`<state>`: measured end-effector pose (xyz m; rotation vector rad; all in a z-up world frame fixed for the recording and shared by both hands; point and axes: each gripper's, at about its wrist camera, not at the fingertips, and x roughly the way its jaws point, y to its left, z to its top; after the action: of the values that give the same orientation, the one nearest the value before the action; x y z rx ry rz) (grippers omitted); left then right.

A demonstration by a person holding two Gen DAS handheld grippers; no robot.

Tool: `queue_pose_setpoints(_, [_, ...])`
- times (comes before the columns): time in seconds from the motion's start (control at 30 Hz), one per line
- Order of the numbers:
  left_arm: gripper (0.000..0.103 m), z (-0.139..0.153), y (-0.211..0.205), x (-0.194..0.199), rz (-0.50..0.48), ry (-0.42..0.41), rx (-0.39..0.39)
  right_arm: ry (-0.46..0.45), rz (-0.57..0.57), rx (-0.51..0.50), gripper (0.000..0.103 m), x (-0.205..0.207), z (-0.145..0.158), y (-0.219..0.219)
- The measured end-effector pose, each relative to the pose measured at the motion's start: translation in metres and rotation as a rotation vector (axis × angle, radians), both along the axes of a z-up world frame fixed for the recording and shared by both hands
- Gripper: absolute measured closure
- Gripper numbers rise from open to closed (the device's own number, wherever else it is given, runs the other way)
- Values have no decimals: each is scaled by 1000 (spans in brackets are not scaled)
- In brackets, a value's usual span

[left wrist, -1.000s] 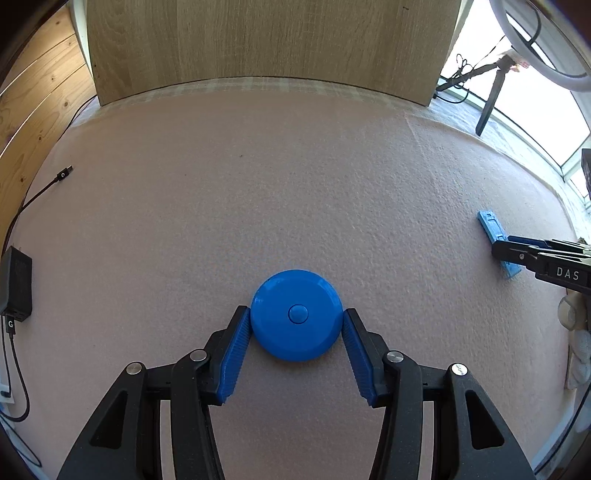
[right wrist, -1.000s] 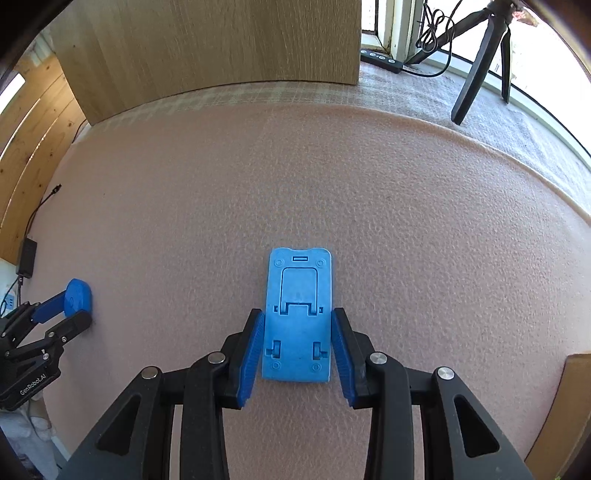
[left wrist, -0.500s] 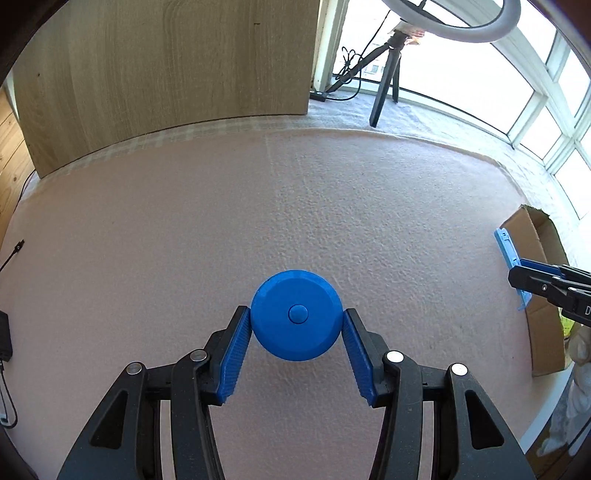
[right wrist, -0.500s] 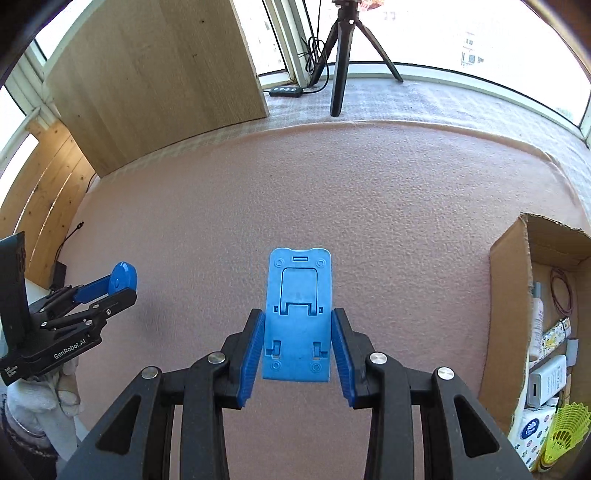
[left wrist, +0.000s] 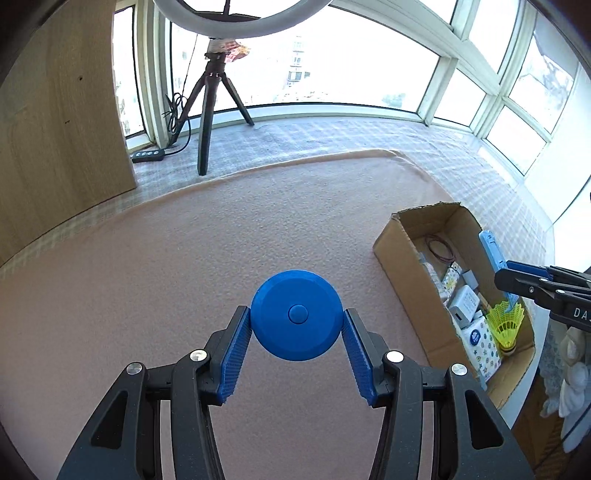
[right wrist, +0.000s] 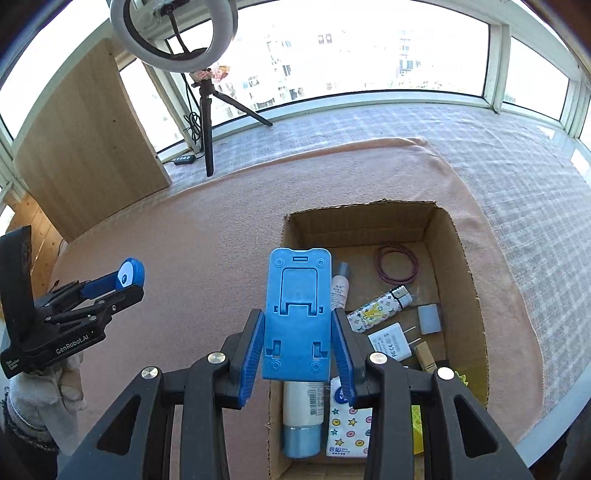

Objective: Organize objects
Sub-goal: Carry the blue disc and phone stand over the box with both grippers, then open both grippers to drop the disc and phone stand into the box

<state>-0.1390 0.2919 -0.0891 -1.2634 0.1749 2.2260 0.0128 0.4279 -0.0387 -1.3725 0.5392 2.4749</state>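
The left gripper is clamped on a round blue disc with a small raised button at its centre; its blue ribbed pads press the rim from both sides, and the disc is held clear above the pink mat. The right gripper is clamped on a flat blue stand, a rounded rectangular plate with moulded slots, a hinged tab and circular marks at its corners. The stand is carried over the near left part of an open box of cardboard that sits on the mat. Inside the box lie a tube, a patterned tissue pack, a white plug, a patterned lighter, a loop of red band and a yellow shuttlecock. A tripod with a ring light stands by the window. Compared with half a second ago, both grippers have swung toward the box: in the right view it has shifted from the right edge to directly beneath the stand, and in the left view it now shows in full. Both grips are unchanged.
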Motion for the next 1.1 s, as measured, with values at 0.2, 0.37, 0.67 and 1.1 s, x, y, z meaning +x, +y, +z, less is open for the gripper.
queue_pose_setpoints(0.2, [49,2,70,-6,-105,10,9,-5,-60,2,70,15,-3,44])
queue_pose_setpoints(0.37, [49,-1,121,-5,-169,4,-5,-20,-81,-12,70,22,-14,61])
queue_pose_setpoints(0.67, [49,-18,173,-9,-226,-21,-35,-42,-92,-54,70,29,-32,76])
queue_pose_setpoints(1.1, [36,-19,183,-17,-226,-24,-26,-31,-104,-29,63,37,-26,82])
